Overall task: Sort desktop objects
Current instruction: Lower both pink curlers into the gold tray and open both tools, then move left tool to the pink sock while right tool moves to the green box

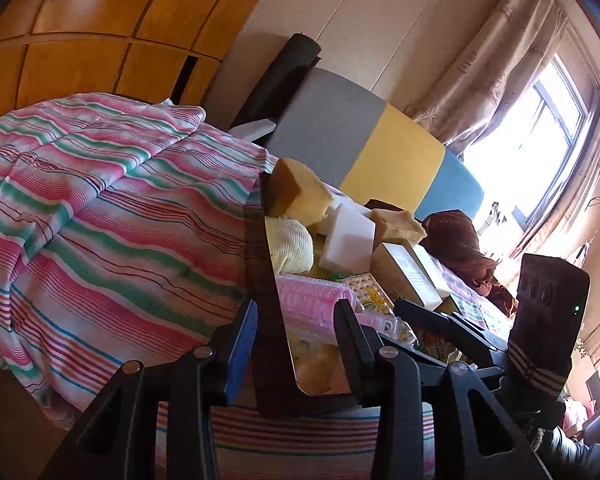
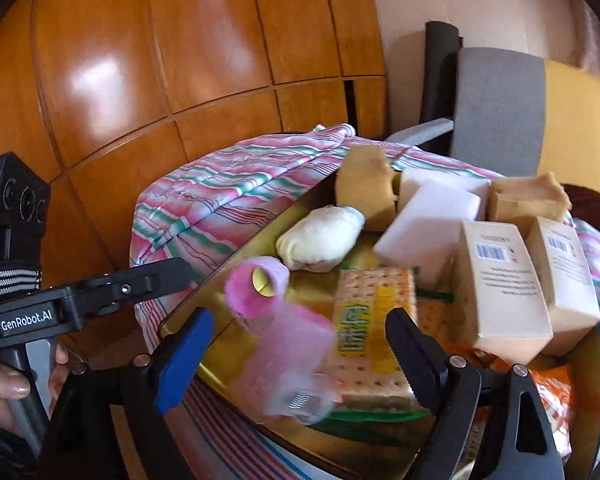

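Sunlight from the window falls over a bed with a pink-and-green striped quilt (image 1: 100, 208), where a shiny gold tray (image 2: 228, 364) heaped with odds and ends sits in front of both tools. The left hand-held gripper (image 1: 296, 344) is spread wide, its fingers on either side of the tray's near corner, gripping nothing. The right hand-held gripper (image 2: 300, 344) is also released, its blue-padded finger and black finger standing apart around a pink rolled cloth (image 2: 260, 284) that looks blurred just above the tray. Behind it lies a cracker packet (image 2: 374, 312) flat on the tray, then a cream cloth bundle (image 2: 320, 238), a white sponge block (image 2: 428, 232), two tan sponges (image 2: 366, 188) and two beige boxes (image 2: 500, 292) standing side by side. A hand (image 2: 4, 384) grips the left tool's handle at the edge.
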The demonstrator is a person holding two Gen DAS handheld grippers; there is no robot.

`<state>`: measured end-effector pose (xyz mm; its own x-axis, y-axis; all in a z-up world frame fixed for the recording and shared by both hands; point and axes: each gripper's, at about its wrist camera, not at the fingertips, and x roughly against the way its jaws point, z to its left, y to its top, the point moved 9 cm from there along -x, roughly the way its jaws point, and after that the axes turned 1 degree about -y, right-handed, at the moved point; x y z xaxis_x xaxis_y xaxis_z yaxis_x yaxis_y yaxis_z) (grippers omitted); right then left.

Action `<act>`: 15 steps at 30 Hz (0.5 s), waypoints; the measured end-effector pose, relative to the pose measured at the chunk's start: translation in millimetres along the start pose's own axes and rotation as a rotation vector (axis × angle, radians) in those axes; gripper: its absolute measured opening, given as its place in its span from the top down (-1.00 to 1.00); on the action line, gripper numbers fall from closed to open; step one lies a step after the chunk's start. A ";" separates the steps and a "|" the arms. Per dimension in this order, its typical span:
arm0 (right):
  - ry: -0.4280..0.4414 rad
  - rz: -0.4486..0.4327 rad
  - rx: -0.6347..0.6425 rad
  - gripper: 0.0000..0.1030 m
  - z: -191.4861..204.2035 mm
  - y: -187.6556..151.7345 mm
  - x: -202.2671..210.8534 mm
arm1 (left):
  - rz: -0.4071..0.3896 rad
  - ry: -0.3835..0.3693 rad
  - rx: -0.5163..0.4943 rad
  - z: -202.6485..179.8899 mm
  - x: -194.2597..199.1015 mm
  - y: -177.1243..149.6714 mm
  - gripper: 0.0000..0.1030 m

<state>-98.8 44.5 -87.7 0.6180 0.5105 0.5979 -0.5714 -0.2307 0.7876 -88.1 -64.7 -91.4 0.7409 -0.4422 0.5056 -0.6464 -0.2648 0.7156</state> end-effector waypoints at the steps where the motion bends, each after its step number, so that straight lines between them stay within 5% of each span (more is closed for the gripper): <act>1: -0.001 -0.005 -0.013 -0.72 -3.0 -0.4 3.1 | -0.002 -0.002 -0.004 -1.9 0.4 0.4 0.22; 8: -0.056 -0.098 -0.093 -0.72 -30.8 -2.5 50.4 | 0.003 -0.039 -0.063 -28.1 2.6 1.4 0.22; 15: -0.247 -0.146 -0.229 -0.75 -107.8 -37.7 119.0 | 0.083 -0.155 -0.170 -98.0 -16.0 -17.4 0.21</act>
<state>-61.9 203.2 -62.3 0.7979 0.3025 0.5214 -0.5561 0.0355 0.8304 -70.9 31.0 -64.7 0.6412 -0.5859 0.4955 -0.6544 -0.0801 0.7519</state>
